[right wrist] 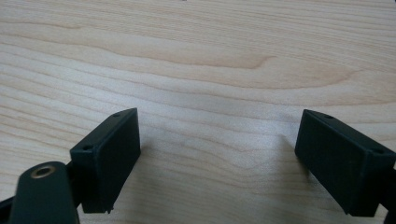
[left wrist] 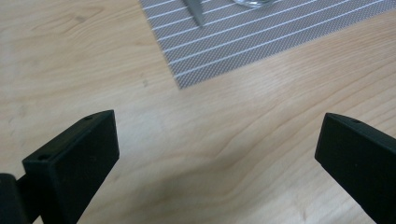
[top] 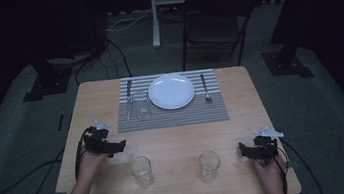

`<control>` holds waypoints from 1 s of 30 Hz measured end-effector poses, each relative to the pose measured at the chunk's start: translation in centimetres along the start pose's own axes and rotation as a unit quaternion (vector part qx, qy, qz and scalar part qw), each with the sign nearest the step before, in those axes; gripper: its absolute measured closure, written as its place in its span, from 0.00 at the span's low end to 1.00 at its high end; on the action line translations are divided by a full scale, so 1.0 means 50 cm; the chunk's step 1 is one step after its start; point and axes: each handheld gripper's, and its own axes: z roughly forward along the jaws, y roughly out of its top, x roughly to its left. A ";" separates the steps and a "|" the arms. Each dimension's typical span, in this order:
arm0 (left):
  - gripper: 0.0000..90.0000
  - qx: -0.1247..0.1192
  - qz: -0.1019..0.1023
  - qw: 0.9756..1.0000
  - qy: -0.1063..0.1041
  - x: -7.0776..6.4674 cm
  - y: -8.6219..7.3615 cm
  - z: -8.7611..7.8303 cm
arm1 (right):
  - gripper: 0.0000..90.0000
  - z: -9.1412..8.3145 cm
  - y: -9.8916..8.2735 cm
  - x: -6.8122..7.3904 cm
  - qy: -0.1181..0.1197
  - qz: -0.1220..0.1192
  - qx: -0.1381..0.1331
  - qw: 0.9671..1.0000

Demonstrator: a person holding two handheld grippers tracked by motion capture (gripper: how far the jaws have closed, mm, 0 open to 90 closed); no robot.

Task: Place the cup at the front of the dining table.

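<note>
Near the front edge of the wooden table (top: 171, 142), two empty glasses stand side by side, well apart: the left glass (top: 142, 171) and the right glass (top: 209, 165). The left gripper (top: 116, 147) rests on the table just left of and slightly beyond the left glass, held by the person's left hand (top: 89, 162); its jaws are spread wide over bare wood with nothing between them. The right gripper (top: 243, 148) sits to the right of the right glass, near it but apart, held by the right hand (top: 269, 172); its jaws too are spread wide, with only wood grain between them.

Farther off, a grey striped placemat (top: 172, 114) lies across the far half of the table. On it stand a third glass (top: 141, 105), a knife (top: 129, 98) at its left, a white plate (top: 171, 91) in the middle and a fork (top: 204, 87) at the right. Beyond the table stands a dark folding chair (top: 213, 23).
</note>
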 end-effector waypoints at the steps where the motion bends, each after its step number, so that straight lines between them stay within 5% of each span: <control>1: 0.00 0.002 -0.003 1.000 0.002 0.002 -0.009 -0.002 | 0.15 0.000 0.000 0.000 0.000 0.000 0.000 1.000; 7: 0.00 -0.011 -0.028 0.999 -0.009 0.016 -0.049 -0.020 | 0.15 0.000 0.000 0.000 0.000 0.001 0.000 1.000; 11: 0.00 -0.022 -0.027 0.999 0.015 0.020 -0.067 -0.031 | 0.15 0.000 0.000 0.000 0.000 0.001 0.000 1.000; 20: 0.00 -0.036 -0.049 0.998 0.016 0.030 -0.126 -0.045 | 0.15 0.000 0.000 0.000 0.000 0.000 0.000 1.000; 30: 0.00 -0.052 -0.062 0.996 0.041 0.030 -0.189 -0.077 | 0.15 0.000 0.000 0.000 0.000 0.001 0.001 1.000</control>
